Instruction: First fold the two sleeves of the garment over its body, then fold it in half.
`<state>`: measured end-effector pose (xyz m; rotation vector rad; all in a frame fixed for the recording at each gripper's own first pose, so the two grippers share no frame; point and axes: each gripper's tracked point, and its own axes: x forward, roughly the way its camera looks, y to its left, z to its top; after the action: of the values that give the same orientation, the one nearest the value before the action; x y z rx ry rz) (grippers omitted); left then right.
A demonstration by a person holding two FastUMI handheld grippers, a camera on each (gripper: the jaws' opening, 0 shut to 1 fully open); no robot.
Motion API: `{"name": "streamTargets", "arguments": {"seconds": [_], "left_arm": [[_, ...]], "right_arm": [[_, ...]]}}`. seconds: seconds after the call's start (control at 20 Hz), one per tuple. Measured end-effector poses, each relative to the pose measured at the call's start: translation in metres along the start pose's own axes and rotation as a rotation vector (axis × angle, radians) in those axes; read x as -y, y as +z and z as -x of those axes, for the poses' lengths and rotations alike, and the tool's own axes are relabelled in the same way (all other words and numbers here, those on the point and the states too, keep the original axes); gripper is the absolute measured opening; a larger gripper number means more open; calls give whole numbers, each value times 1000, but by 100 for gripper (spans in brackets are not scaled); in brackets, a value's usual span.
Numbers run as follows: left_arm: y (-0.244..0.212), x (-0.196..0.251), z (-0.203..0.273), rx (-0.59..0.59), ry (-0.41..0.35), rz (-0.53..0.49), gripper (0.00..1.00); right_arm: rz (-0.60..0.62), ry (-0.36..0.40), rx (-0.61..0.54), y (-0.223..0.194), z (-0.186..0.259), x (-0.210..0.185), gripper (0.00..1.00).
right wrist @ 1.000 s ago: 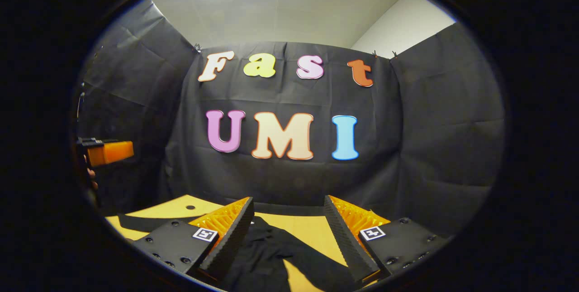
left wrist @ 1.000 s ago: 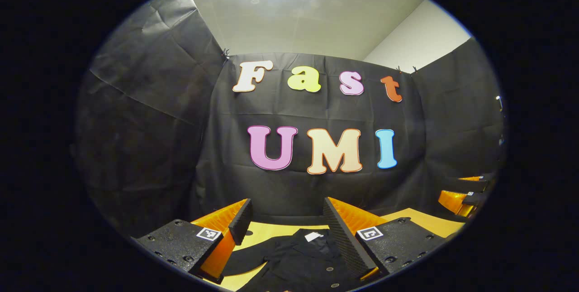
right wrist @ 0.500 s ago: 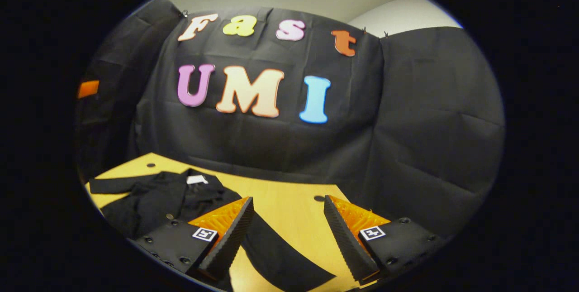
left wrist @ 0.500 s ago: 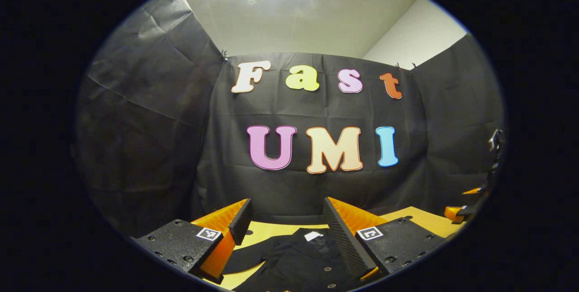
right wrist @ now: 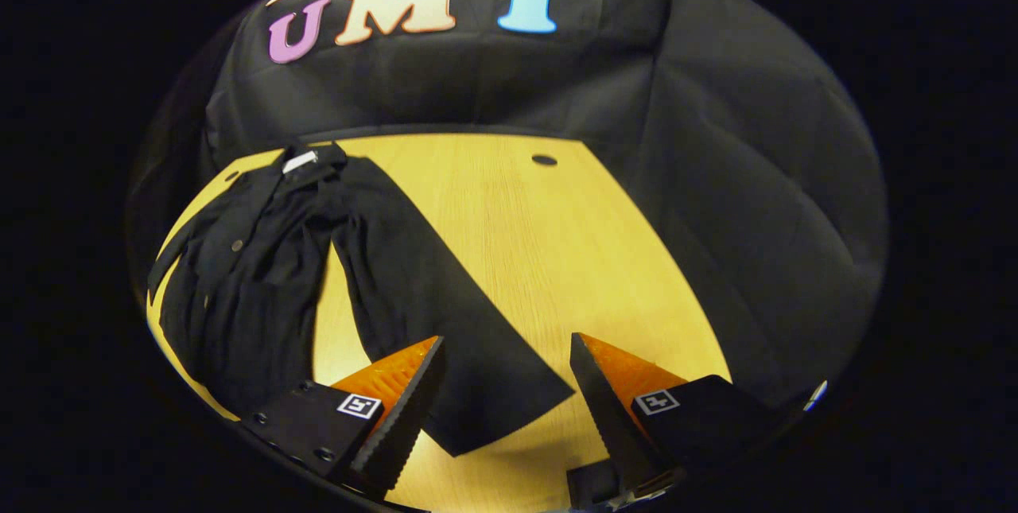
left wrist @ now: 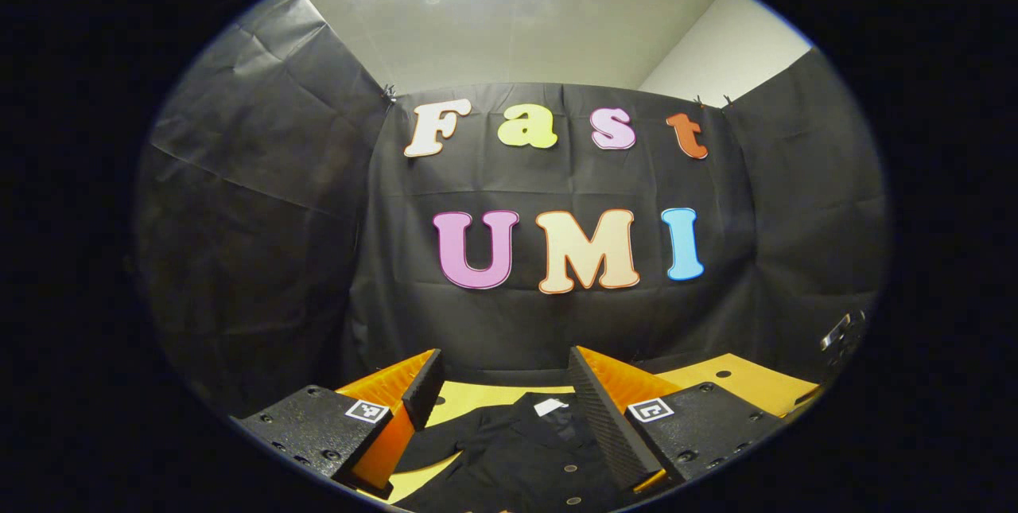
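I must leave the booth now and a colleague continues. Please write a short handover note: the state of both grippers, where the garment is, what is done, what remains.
Left gripper: open, holds nothing, above the collar end of the black garment.
Right gripper: open, holds nothing, above the cuff end of the sleeve.
The garment lies flat on the wooden table, its white label at the far end. This sleeve is spread outward, away from the body.
Done: no fold is visible.
Left: fold both sleeves over the body, then fold it in half.

Each gripper carries black screw-studded plates beside its fingers. The left gripper (left wrist: 503,406) bears square black-and-white markers. The right gripper (right wrist: 505,410) bears the same.
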<state>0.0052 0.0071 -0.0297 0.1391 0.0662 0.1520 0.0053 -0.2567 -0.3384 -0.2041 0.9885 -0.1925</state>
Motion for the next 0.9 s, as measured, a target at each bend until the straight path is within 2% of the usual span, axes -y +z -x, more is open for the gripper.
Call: {"name": "streamTargets", "arguments": {"seconds": [0.2, 0.3, 0.4, 0.55, 0.6, 0.65, 0.7, 0.85, 0.9], "left_arm": [[0, 11, 0, -4, 10, -21, 92], [-1, 16, 1, -10, 16, -34, 93], [-2, 21, 2, -11, 18, -48, 92], [-6, 24, 6, -24, 22, -55, 92], [-5, 23, 7, -20, 25, -50, 92], [-6, 22, 6, -18, 24, -41, 94], [-10, 21, 7, -22, 21, -34, 96], [-19, 8, 3, -40, 16, -24, 99], [-23, 1, 4, -52, 16, -16, 99]], "right_arm": [[-46, 34, -117, -10, -27, 2, 99], [-61, 76, -205, -17, -35, -4, 96], [-71, 97, -139, -1, -44, -10, 89], [-62, 101, -125, -5, -50, -10, 17], [-64, 101, -124, -7, -47, -7, 10], [-103, 97, -120, -4, -45, -9, 10], [-154, 88, -107, -4, -44, -8, 4], [-348, 78, -5, 26, -33, -11, 4], [-376, 88, 23, 41, -26, -15, 3]]}}
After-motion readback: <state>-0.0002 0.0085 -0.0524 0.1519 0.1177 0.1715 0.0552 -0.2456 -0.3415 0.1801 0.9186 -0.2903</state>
